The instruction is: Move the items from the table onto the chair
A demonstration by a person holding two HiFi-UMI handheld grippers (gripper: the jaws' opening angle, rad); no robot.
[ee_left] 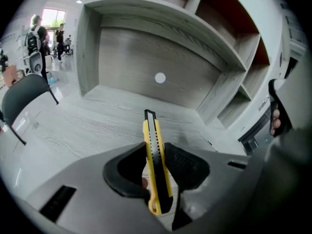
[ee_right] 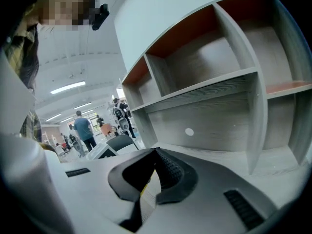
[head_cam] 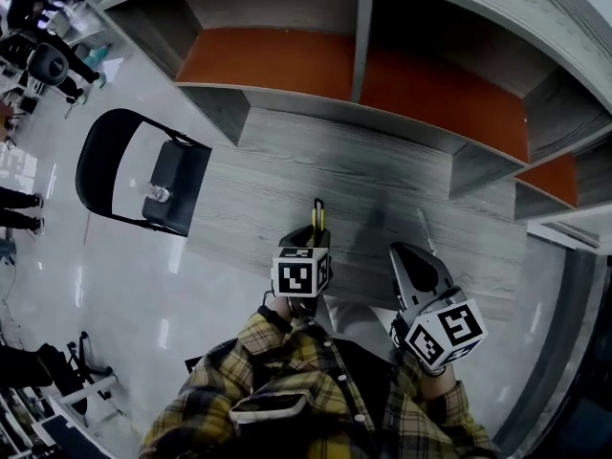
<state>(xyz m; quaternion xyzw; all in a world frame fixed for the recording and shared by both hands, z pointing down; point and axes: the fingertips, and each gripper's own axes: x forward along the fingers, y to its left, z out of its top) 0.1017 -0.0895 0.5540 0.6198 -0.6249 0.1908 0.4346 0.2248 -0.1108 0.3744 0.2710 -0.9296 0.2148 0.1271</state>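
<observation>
A yellow utility knife (ee_left: 154, 156) with a black blade slide stands between the jaws of my left gripper (ee_left: 153, 149), which is shut on its handle end. The knife's tip (head_cam: 318, 210) sticks out forward over the grey wooden table (head_cam: 268, 185). The left gripper (head_cam: 315, 231) hangs above the table's near edge. My right gripper (head_cam: 422, 233) is beside it to the right, jaws shut with nothing between them (ee_right: 155, 154). The black folding chair (head_cam: 143, 172) stands on the floor left of the table, with a small clear bottle (head_cam: 158, 195) on its seat.
A grey shelf unit with orange panels (head_cam: 363, 70) curves along the table's far side and right end. A round white cap (ee_left: 160, 78) sits in the panel behind the table. People and equipment (head_cam: 29, 55) stand far off to the left, beyond the chair (ee_left: 22, 95).
</observation>
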